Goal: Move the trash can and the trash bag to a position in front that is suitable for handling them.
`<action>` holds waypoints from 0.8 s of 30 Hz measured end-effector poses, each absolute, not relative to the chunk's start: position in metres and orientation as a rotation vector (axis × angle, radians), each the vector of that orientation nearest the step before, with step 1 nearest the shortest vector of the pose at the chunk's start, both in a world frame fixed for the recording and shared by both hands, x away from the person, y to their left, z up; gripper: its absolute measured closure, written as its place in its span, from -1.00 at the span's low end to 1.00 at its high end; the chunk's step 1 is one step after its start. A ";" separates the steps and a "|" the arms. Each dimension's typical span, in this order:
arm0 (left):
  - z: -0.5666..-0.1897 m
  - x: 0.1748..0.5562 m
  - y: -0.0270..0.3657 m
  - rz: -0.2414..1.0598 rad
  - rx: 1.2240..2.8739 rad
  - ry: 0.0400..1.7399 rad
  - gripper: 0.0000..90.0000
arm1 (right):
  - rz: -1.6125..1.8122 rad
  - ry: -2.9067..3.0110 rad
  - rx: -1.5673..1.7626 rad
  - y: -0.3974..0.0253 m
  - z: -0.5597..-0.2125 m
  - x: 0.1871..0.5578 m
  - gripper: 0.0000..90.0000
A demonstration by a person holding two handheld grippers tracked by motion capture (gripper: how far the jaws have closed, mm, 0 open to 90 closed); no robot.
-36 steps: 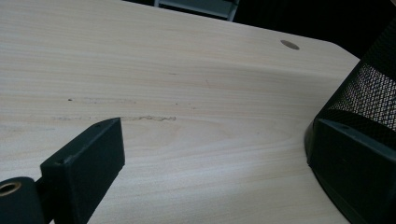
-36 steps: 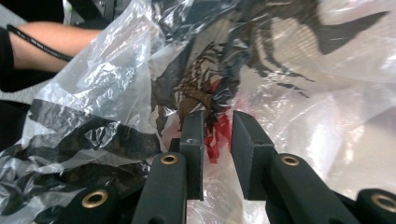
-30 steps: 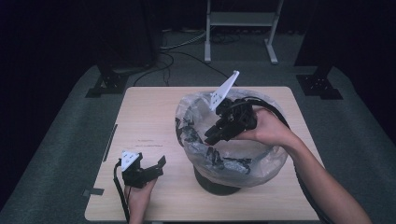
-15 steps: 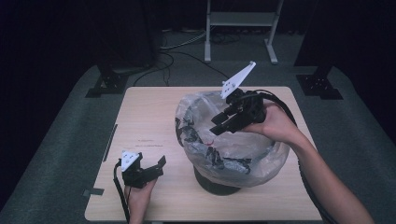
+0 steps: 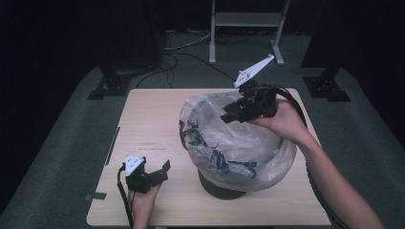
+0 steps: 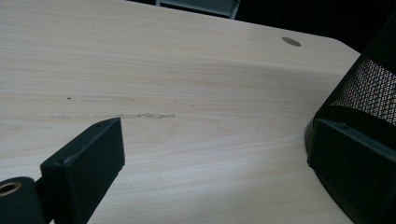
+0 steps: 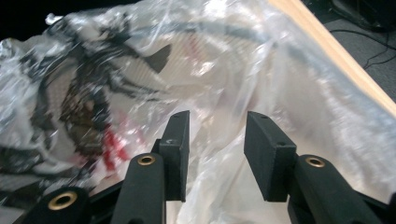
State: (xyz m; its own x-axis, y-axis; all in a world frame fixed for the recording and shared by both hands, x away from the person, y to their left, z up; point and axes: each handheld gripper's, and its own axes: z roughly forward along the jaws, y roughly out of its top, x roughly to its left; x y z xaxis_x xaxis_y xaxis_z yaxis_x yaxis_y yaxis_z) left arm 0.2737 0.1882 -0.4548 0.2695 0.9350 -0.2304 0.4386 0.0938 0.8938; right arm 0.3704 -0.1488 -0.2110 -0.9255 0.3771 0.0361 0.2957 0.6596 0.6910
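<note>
A clear plastic bag (image 5: pixel 248 143) lines a black mesh bin (image 5: pixel 224 188) standing on the wooden table (image 5: pixel 153 124); the bag's rim is loose and crumpled. My right gripper (image 5: pixel 228 114) hovers over the bag's far right rim, open, its jaws apart with nothing between them. Seen from the right gripper view, the crinkled bag (image 7: pixel 219 70) lies just ahead of that gripper (image 7: pixel 217 149). My left gripper (image 5: pixel 165 171) rests low near the table's front left, open and empty. From the left gripper view, the mesh bin (image 6: pixel 369 93) stands beside the right jaw.
Bare tabletop (image 6: pixel 187 93) stretches ahead of the left gripper. A dark strip (image 5: pixel 112 145) lies along the table's left edge. Behind the table are cables (image 5: pixel 191 52) on the floor and a grey stand (image 5: pixel 248 24). The table's right edge (image 7: pixel 327 51) runs close to the bag.
My right gripper has lifted up and back out of the bag toward its far right rim. The left gripper has stayed put.
</note>
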 end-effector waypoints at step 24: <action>-0.453 0.273 0.190 0.606 1.507 1.330 -0.93 | 1.064 2.705 0.694 -0.147 -0.216 0.392 0.32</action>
State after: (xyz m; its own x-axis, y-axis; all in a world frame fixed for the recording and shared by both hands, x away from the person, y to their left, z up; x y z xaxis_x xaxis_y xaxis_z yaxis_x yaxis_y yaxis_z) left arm 0.2726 0.1901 -0.4533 0.2710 0.9333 -0.2355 0.4346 0.0997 0.8951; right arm 0.3923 -0.1471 -0.2162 -0.8810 0.4724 0.0261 0.3636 0.6408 0.6761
